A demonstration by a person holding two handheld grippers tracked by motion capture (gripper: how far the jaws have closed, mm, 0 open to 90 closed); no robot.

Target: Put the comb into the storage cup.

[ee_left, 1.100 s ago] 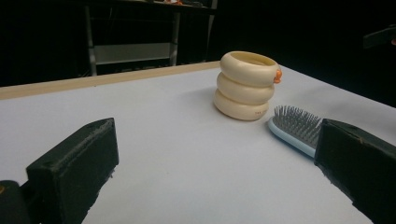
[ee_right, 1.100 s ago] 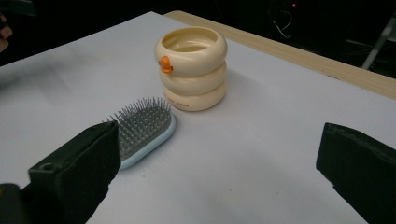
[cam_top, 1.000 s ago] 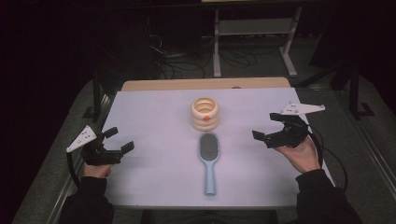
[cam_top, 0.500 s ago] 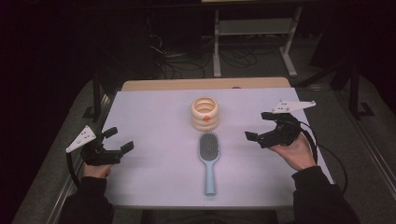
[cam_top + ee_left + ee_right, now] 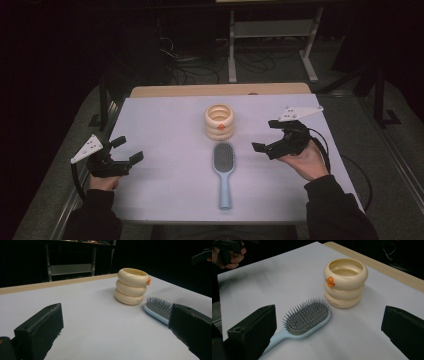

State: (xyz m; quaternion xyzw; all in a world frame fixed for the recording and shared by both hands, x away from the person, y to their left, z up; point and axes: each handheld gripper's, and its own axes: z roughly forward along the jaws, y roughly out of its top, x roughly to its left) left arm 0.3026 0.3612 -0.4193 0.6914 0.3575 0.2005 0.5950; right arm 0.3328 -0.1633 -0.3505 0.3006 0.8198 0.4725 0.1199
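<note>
A light blue hairbrush (image 5: 223,167) lies bristles up in the middle of the white table top, handle toward the person; the brush (image 5: 304,319) shows close in the right gripper view and the brush head (image 5: 157,309) in the left gripper view. Just beyond it stands a cream ribbed cup (image 5: 219,121) with an orange beak, open and empty; the cup (image 5: 345,282) and the cup (image 5: 131,286) show in both gripper views. My right gripper (image 5: 267,136) hovers open just right of the brush head. My left gripper (image 5: 126,149) rests open near the table's left edge.
The white table top (image 5: 170,125) has a wooden strip (image 5: 220,90) along its far edge. Behind it are a metal stand (image 5: 270,35) and loose cables on a dark floor. A cable trails from the right gripper over the table's right side.
My right gripper has moved left and a little nearer, toward the brush head. The left gripper, brush and cup have stayed put.
</note>
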